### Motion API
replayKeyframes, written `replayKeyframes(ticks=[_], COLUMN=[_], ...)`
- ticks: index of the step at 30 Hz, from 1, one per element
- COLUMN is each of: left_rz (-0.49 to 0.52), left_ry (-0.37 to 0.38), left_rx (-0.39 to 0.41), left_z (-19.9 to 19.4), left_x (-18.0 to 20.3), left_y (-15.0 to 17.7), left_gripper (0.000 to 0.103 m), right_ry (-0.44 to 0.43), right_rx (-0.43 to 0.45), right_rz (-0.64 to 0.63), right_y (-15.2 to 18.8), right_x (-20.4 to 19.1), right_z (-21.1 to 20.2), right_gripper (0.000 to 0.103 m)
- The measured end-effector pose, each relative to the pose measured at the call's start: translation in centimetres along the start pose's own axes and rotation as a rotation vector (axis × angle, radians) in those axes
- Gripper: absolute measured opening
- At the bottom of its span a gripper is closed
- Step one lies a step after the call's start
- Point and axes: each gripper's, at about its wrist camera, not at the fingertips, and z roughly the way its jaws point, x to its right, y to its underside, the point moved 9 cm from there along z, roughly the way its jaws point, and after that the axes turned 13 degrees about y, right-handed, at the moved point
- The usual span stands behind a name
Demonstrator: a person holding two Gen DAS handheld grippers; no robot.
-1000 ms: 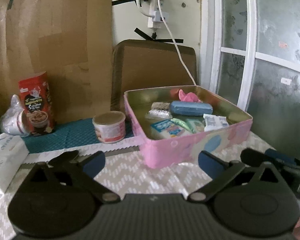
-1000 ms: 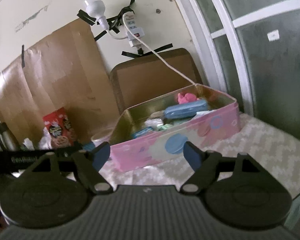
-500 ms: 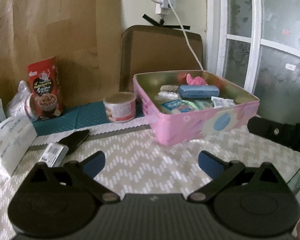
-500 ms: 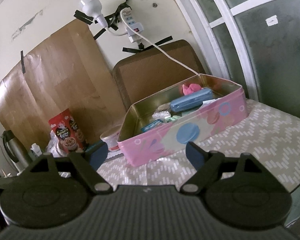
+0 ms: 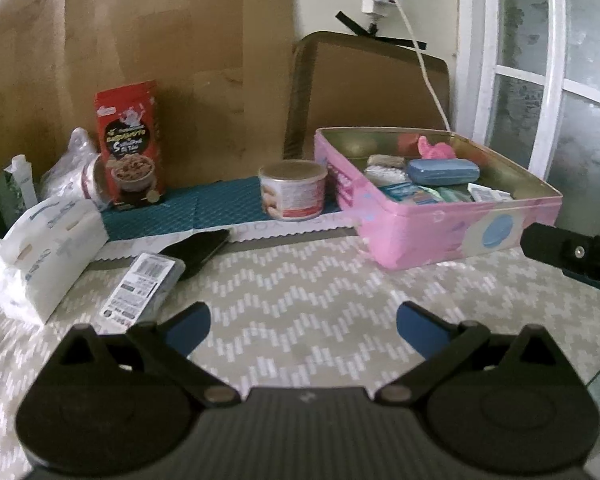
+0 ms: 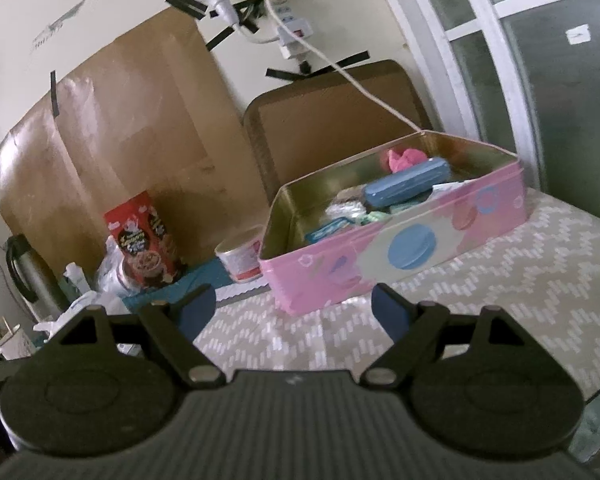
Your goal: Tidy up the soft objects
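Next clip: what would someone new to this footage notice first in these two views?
The open pink tin on the right of the patterned tablecloth draws the eye, packed with small items, a blue case lying on top. Behind it to the left stand a small can and a red snack box against brown cardboard. Both grippers, left and right, hang open and empty in front of the tin.

One pink tin (image 5: 452, 236), one red carton (image 5: 129, 142), one small tub (image 5: 293, 190), one white pack (image 5: 44, 256) — and two claws: left claw (image 5: 302, 322), right claw (image 6: 286, 308).
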Motion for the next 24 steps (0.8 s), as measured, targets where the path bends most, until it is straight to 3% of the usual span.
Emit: replayKeyframes(ticks=[11,24], left_rz=[0.009,-0.011], left_ry=[-0.002,-0.006], left_rx=[0.014,0.011], left_z=[-0.2,-0.1], left_x=[-1.0,-3.5], left_y=[0.2,1.1], left_gripper=[0.103,0.103], right_ry=[0.031,0.027], right_rx=[0.022,-0.021], right_rz=[-0.011,-0.066], right_y=[0.1,1.7], right_x=[-1.3,-3.4], right_z=[0.0,1.1], right_gripper=[0.087,0.087])
